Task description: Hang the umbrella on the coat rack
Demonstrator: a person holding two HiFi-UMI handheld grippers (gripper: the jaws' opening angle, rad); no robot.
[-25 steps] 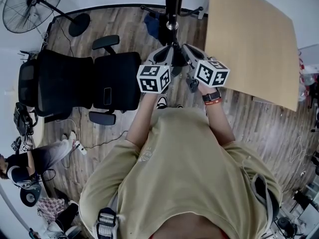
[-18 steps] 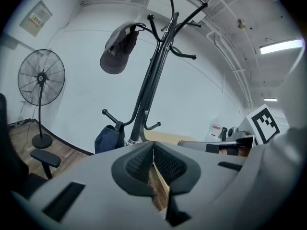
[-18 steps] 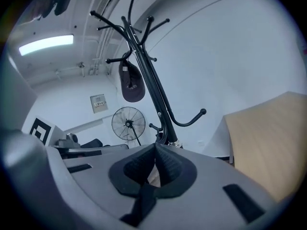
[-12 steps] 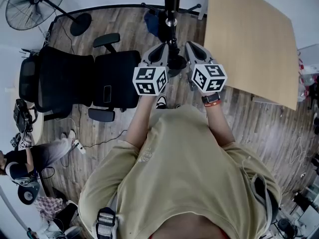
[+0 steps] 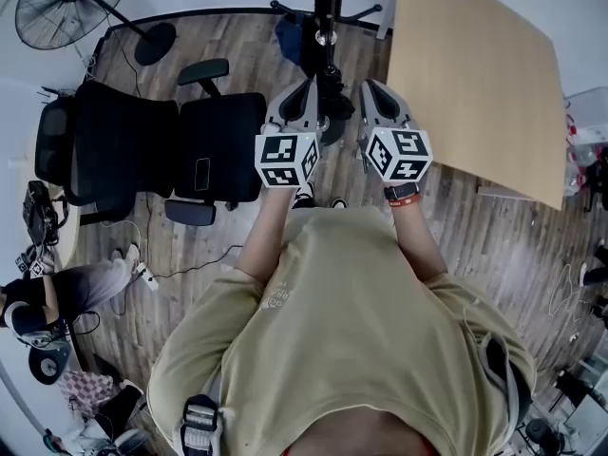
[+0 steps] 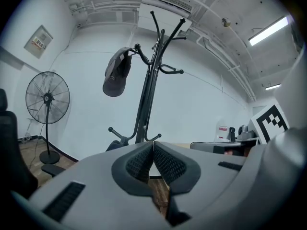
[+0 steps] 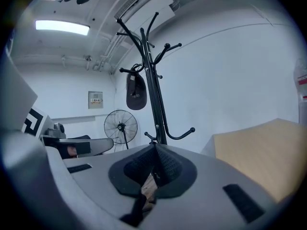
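My left gripper (image 6: 152,146) has its ribbed black fingers (image 6: 169,165) pressed together with nothing between them. My right gripper (image 7: 156,148) is the same: fingers closed tip to tip, empty. I hold both side by side at chest height, a little apart, pointing at the tall black metal coat rack (image 6: 146,95) that stands just ahead of them on the wooden plank floor (image 5: 204,255). A dark grey cap (image 6: 116,75) hangs from one upper hook. Low on the rack, by a lower hook, is a dark blue bundle (image 5: 288,38); I cannot tell whether that is the umbrella. A pale wooden bench (image 5: 475,74) is to my right, a black office chair (image 5: 161,150) and a black standing fan (image 6: 46,99) to my left.
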